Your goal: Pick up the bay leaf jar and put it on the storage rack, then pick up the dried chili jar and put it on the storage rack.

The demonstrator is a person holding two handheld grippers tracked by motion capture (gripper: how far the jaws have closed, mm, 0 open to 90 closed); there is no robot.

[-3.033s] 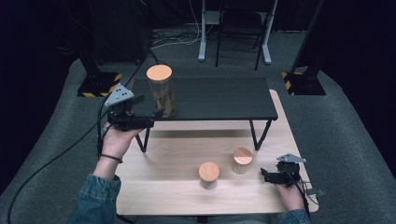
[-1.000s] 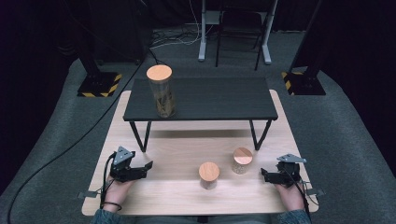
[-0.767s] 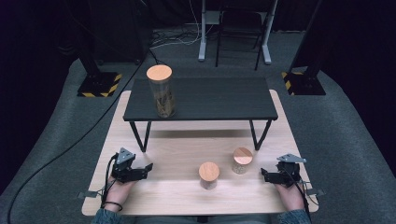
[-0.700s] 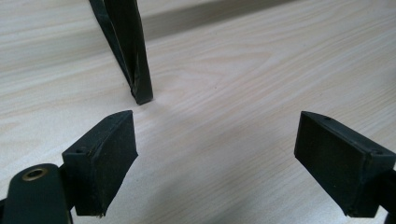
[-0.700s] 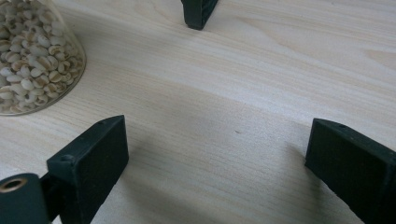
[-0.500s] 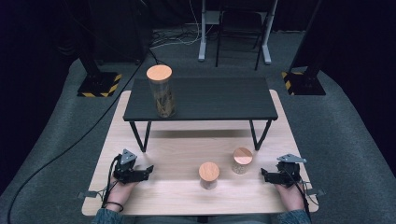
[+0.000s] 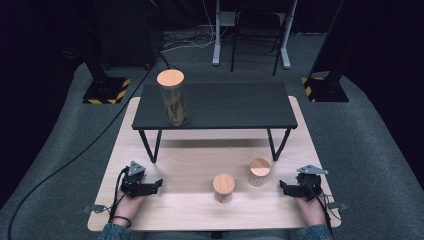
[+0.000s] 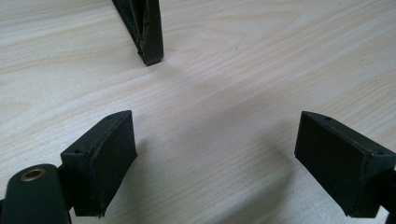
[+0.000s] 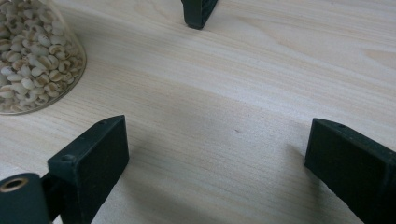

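Resting on the light wooden bench [image 7: 180, 150], both of our claws sit low at its near corners, empty. Our left claw [image 7: 156, 184] is spread wide, and in the left gripper view [image 8: 215, 158] we see bare wood between its jaws, with one black leg [image 8: 148, 42] of the small dark table [image 7: 225, 107] standing ahead. Our right claw [image 7: 283, 187] is likewise released; the right gripper view [image 9: 217, 158] shows nothing between its jaws, only a glass jar of pale beans [image 9: 32, 60] off to one side and another black leg [image 9: 198, 11] beyond.

We judge the work to be moving the wood-lidded jars up onto the small dark table. One part looks done: the tall jar [image 7: 173, 100] stands upright on the table top near its left end, free of any grip. Two parts look left: the short jar [image 7: 223, 188] and the second short jar [image 7: 259, 172] stand on the bench just apart from one another, between our two hands and nearer the right one. Neither is touched. The jar of pale beans seems to be that second short jar, nearest the right claw, so we expect that claw to reach it first.
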